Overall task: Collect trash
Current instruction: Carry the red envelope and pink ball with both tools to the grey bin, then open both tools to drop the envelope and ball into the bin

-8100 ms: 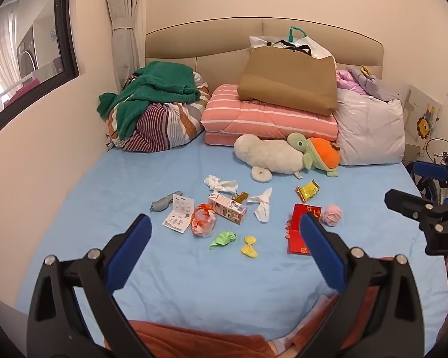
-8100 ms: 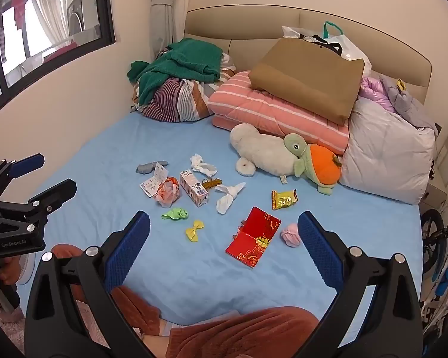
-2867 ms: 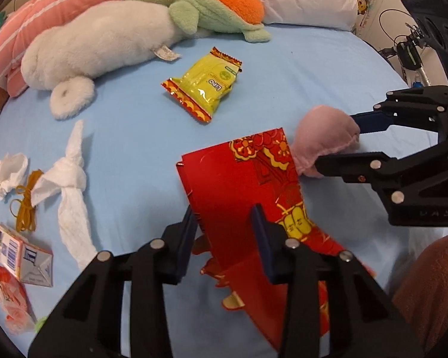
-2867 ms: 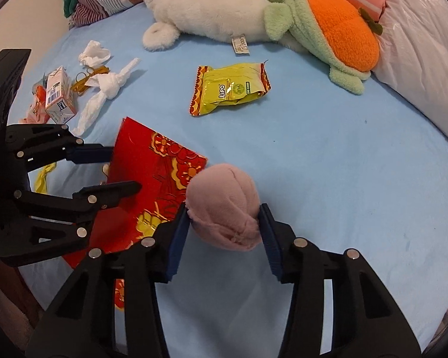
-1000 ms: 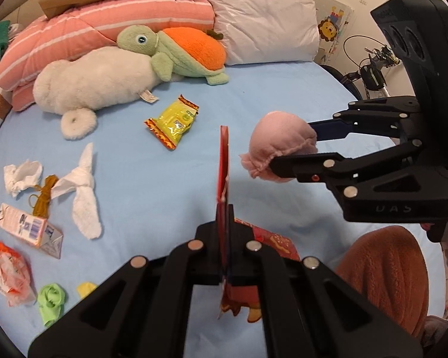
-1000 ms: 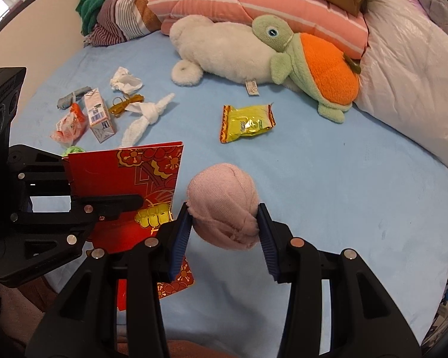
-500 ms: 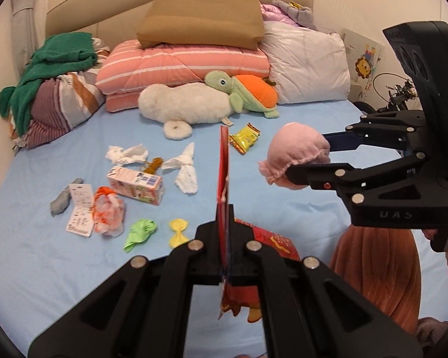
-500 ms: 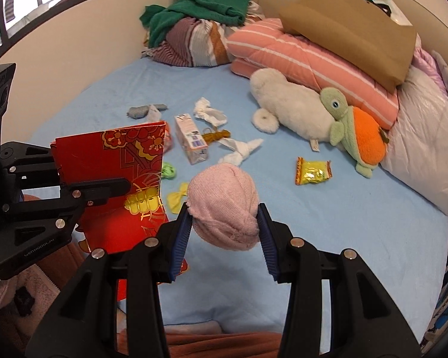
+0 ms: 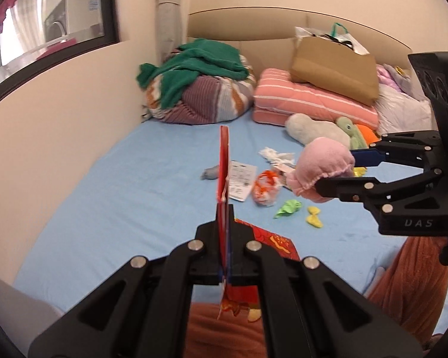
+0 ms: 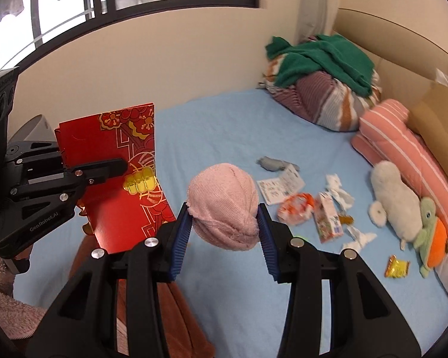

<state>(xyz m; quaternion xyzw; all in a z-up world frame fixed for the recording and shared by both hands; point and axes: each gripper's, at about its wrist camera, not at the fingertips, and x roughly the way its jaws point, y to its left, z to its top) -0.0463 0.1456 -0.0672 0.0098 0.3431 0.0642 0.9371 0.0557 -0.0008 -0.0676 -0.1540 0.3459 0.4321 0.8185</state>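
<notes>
Red envelope (image 9: 224, 167) stands upright, edge-on, in left tool (image 9: 223, 223)

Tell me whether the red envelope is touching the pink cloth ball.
Apart. The right wrist view shows blue sheet between the red envelope, clamped in the left gripper, and the pink cloth ball.

The light-blue bed sheet (image 9: 128, 185) lies bare along the wall side, giving open passage. Toward the headboard, a scatter blocks the middle: a white printed paper slip (image 9: 240, 180), an orange crumpled wrapper (image 9: 265, 191), a green crumpled scrap (image 9: 288, 207) and a small printed carton (image 10: 328, 217). Behind it, a striped bundle of bedding (image 9: 200, 101) and a white plush toy (image 10: 392, 192) close the far end.
</notes>
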